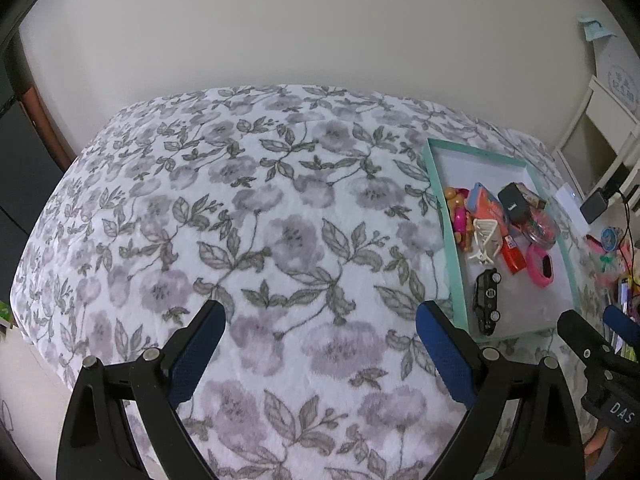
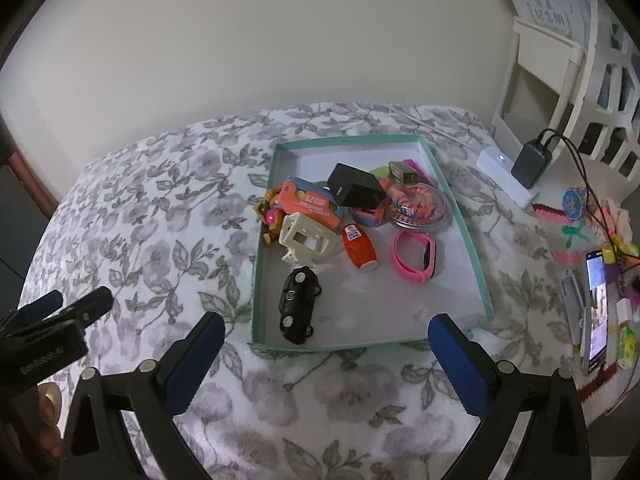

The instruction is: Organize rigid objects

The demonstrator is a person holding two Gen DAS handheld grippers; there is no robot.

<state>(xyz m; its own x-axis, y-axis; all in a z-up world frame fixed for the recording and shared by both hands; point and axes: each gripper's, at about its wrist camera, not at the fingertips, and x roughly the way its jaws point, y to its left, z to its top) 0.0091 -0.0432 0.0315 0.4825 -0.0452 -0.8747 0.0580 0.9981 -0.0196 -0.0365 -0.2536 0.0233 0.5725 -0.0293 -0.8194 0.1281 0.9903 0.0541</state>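
Note:
A teal-rimmed tray (image 2: 472,256) lies on the floral bedspread (image 2: 160,216) and holds a black toy car (image 2: 298,306), a pink wristband (image 2: 414,258), an orange-red bottle (image 2: 359,249), a cream plastic frame (image 2: 306,240), a black box (image 2: 356,190), an orange case (image 2: 310,202), a doll (image 2: 270,216) and a clear round dish of colourful bits (image 2: 416,202). My right gripper (image 2: 326,334) is open and empty, just in front of the tray's near edge. My left gripper (image 1: 320,318) is open and empty over bare bedspread (image 1: 240,200), left of the tray (image 1: 444,216). The car (image 1: 486,300) shows there too.
Right of the tray lie a white power strip (image 2: 506,176) with a dark charger (image 2: 530,164) and cables, a phone (image 2: 596,308), a pink knitted piece (image 2: 568,236) and small clutter. A white shelf unit (image 2: 560,72) stands at the back right. A wall runs behind the bed.

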